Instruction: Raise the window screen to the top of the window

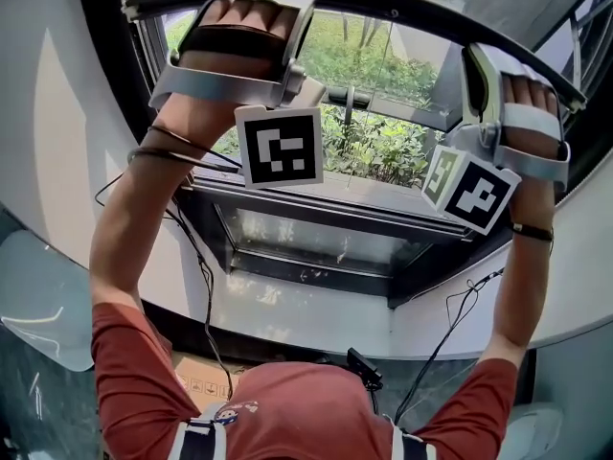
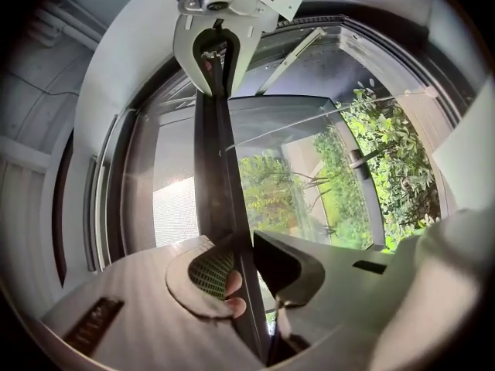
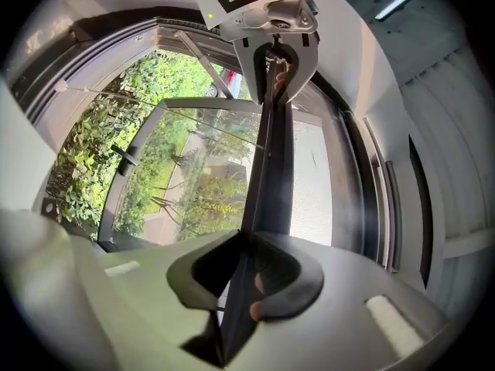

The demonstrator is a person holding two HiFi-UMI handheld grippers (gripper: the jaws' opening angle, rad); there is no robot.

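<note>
Window screen bar [image 1: 383,8] overhead, pinched between narrow jaws of left gripper [image 2: 232,255] and right gripper [image 3: 244,265].

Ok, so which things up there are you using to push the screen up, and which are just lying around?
For the job:
- screen bar
- left gripper, clamped on the bar
- right gripper, clamped on the bar
- window frame

Just lying about:
- cardboard box by the floor
- bushes outside the glass
</note>
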